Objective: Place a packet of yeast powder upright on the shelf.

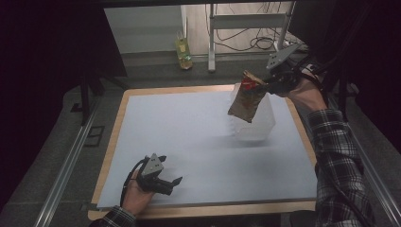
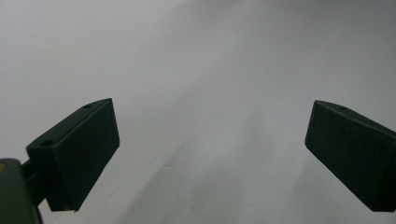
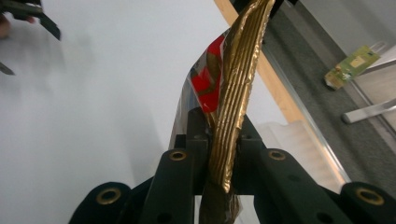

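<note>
A gold and brown snack bag with a red patch hangs in the air at the back right. My right gripper is shut on its crimped top edge. In the right gripper view the gold seam is pinched between the jaws of my right gripper. Just below and behind the bag, a clear plastic container stands on the mat. My left gripper rests low at the front left, held by a hand. Its jaws stand wide apart over bare mat, and nothing is between them.
The pale mat lies on a wooden board whose rim shows all round. On the floor beyond the table lie a yellow-green packet, a metal frame leg and cables. A plaid sleeve runs along the right edge.
</note>
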`<control>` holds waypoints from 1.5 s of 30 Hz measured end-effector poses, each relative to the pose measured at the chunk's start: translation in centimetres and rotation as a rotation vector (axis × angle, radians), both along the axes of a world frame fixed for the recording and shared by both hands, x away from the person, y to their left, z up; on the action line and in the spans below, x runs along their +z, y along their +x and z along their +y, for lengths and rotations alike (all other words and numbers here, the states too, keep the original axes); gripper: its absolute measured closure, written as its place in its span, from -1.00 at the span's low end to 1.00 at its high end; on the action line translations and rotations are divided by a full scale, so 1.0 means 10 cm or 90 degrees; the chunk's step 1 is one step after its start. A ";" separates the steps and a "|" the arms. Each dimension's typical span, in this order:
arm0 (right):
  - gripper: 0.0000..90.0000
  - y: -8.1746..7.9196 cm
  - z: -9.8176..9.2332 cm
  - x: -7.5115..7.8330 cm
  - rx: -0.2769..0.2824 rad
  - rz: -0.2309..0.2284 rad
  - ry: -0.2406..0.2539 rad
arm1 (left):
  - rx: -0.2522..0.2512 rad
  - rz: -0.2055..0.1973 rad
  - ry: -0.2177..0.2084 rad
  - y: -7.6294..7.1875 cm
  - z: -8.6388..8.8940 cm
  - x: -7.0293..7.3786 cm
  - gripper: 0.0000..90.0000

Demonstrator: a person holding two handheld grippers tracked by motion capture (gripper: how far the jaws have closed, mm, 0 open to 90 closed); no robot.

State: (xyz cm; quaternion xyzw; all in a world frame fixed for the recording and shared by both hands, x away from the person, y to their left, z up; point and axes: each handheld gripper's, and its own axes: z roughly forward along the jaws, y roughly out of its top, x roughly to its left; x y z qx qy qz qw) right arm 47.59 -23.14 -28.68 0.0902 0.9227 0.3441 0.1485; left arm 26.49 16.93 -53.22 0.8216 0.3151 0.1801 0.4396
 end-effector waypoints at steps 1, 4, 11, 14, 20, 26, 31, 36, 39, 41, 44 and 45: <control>0.79 0.02 -0.02 0.00 -0.001 0.000 -0.001 | 0.000 0.000 0.000 0.00 0.00 0.00 -0.93; 0.79 0.08 -0.07 -0.01 -0.002 -0.007 -0.009 | 0.000 0.000 0.002 0.00 0.00 0.00 -0.93; 0.79 0.21 -0.16 -0.07 0.003 -0.022 -0.023 | -0.002 0.002 0.003 0.00 0.00 0.00 -0.93; 0.79 0.27 -0.20 -0.11 0.006 -0.022 -0.030 | -0.002 0.003 0.002 0.00 0.01 0.00 -0.93; 0.79 0.36 -0.26 -0.21 0.017 -0.033 -0.036 | -0.001 0.007 0.002 0.00 0.01 -0.01 -0.93; 0.79 0.42 -0.27 -0.29 0.042 -0.026 -0.037 | 0.001 0.010 0.000 0.00 0.01 -0.01 -0.93; 0.79 0.43 -0.27 -0.35 0.057 -0.018 -0.033 | -0.001 0.010 0.001 0.00 0.01 -0.01 -0.93; 0.79 0.44 -0.28 -0.39 0.058 -0.011 -0.021 | -0.002 0.011 0.005 0.00 0.00 -0.01 -0.93; 0.79 0.44 -0.29 -0.41 0.067 -0.003 -0.012 | -0.003 0.011 0.007 0.00 0.00 -0.01 -0.93; 0.79 0.44 -0.30 -0.42 0.075 0.002 -0.005 | -0.003 0.012 0.008 0.00 0.00 -0.02 -0.93; 0.80 0.43 -0.36 -0.44 0.077 0.013 0.001 | -0.004 0.013 0.011 0.00 0.00 -0.02 -0.93; 0.80 0.42 -0.38 -0.45 0.076 0.017 -0.001 | -0.004 0.013 0.011 0.00 0.00 -0.02 -0.93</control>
